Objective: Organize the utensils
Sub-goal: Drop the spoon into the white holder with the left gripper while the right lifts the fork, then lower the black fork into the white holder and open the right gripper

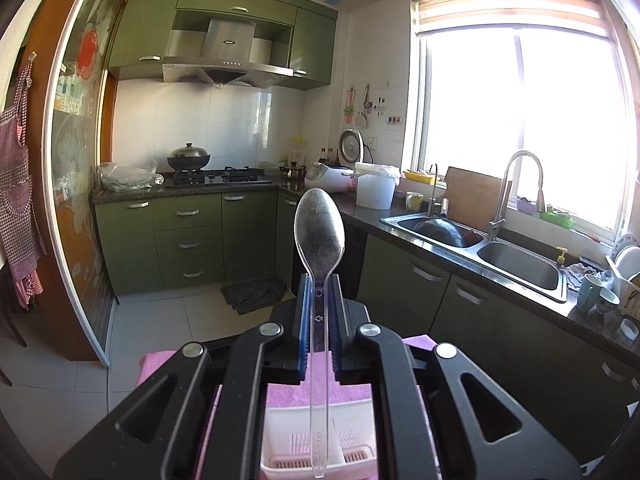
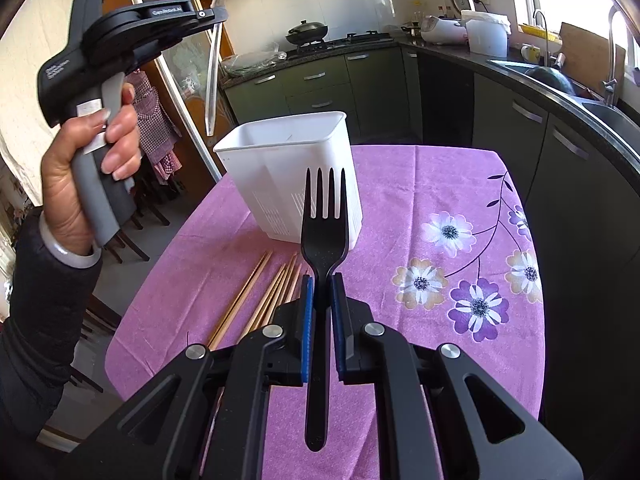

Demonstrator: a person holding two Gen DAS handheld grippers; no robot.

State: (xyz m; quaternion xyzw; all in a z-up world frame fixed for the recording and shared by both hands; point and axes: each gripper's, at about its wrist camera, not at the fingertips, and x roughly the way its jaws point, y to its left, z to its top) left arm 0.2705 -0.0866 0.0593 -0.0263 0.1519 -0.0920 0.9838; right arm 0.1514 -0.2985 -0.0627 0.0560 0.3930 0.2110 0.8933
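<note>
My left gripper (image 1: 319,280) is shut on a clear plastic spoon (image 1: 319,226), bowl pointing up and forward, handle hanging down behind the jaws. From the right wrist view the left gripper (image 2: 218,14) is raised high at the upper left, above and left of the white utensil holder (image 2: 288,172), with the spoon (image 2: 214,64) dangling from it. My right gripper (image 2: 320,280) is shut on a black plastic fork (image 2: 324,236), tines up, just in front of the holder. The holder (image 1: 320,432) shows below the left gripper, on the purple cloth.
Several wooden chopsticks (image 2: 256,296) lie on the purple flowered tablecloth (image 2: 440,280) left of the right gripper. A person's hand (image 2: 92,184) in a dark sleeve holds the left gripper. Green cabinets, a stove (image 1: 218,176) and a steel sink (image 1: 480,248) line the kitchen beyond the table.
</note>
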